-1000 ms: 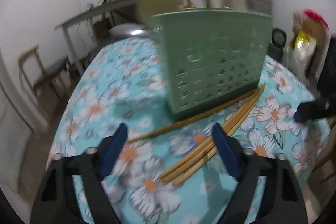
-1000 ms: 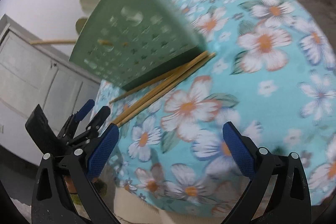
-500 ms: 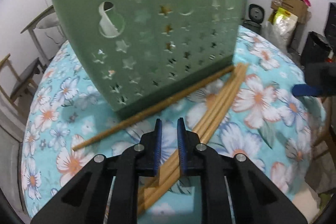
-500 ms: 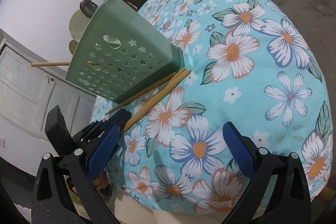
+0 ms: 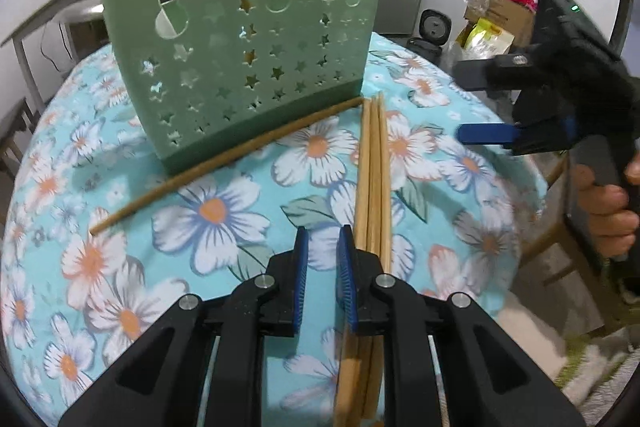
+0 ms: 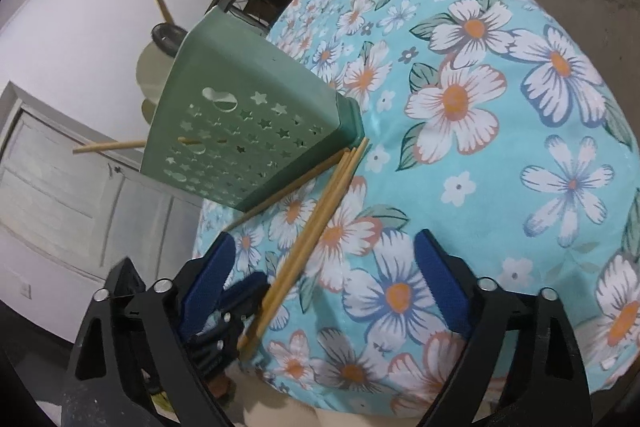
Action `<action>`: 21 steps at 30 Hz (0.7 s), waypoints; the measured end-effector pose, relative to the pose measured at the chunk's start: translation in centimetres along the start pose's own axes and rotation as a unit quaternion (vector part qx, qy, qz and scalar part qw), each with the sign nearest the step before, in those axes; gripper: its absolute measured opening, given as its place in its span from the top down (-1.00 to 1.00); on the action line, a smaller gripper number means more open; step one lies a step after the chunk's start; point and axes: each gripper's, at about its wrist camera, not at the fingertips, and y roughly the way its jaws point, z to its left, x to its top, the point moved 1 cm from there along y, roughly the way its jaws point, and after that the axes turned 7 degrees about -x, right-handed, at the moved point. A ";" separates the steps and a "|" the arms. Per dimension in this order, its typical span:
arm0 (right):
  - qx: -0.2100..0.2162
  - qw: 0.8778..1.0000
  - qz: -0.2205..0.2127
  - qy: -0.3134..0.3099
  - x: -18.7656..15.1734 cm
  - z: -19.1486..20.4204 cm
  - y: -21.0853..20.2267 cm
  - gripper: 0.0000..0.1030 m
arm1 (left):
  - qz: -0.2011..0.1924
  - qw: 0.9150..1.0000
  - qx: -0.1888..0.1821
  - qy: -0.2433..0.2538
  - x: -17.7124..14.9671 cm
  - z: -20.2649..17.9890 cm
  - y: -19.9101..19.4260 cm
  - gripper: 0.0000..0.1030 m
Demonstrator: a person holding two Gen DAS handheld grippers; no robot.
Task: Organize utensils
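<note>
Chopstick bundle (image 5: 374, 167), three sticks side by side, is lying on the floral tablecloth (image 5: 472, 195). In the left wrist view it is running from the green basket's (image 5: 248, 39) lower right corner at 12 o'clock down toward 6 o'clock. One loose chopstick (image 5: 224, 163) is lying along the basket's front base, slanting toward 9 o'clock. The basket is standing upright and is already holding a few utensils.

Step judged: picking up the bundle for the basket.

Left gripper (image 5: 323, 279) is sitting with its pads nearly pressed together. Only cloth is showing in the slim gap, so it appears to be pinching nothing. The bundle is passing just beside and under the finger on the 3 o'clock side. Whether that finger is touching the sticks cannot be told.

Right gripper (image 6: 324, 259) is spread wide and its jaws are closing. In its own view the bundle's shaft is showing in the gap toward 10 o'clock, clear of both pads. A hand (image 5: 608, 215) is holding this tool at 3 o'clock in the left view.

Doing it well, as judgement:
- The left tool is probably needing to reopen and shift toward 3 o'clock until all three sticks are sitting between the pads.
- Gripping near mid-shaft, square across the sticks, should be stopping them fanning out or rolling.
- Lifting slowly is advisable, since the cloth looks soft and thin sticks slip easily.
- Tips should be going down into the basket's open top, clear of the rim.
</note>
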 end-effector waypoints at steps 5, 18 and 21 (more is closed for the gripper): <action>0.007 0.999 0.008 0.034 1.0 -0.6 1.9 -0.02 | -0.006 0.999 -0.032 -0.043 -0.3 0.9 -0.6 0.71; -0.011 0.997 0.012 0.072 2.7 -1.2 5.7 0.79 | -0.015 0.995 -0.057 -0.079 -1.0 2.4 -1.5 0.71; -0.008 0.997 0.007 0.074 2.5 -1.1 5.9 0.81 | -0.016 0.995 -0.060 -0.083 -1.0 2.6 -1.3 0.71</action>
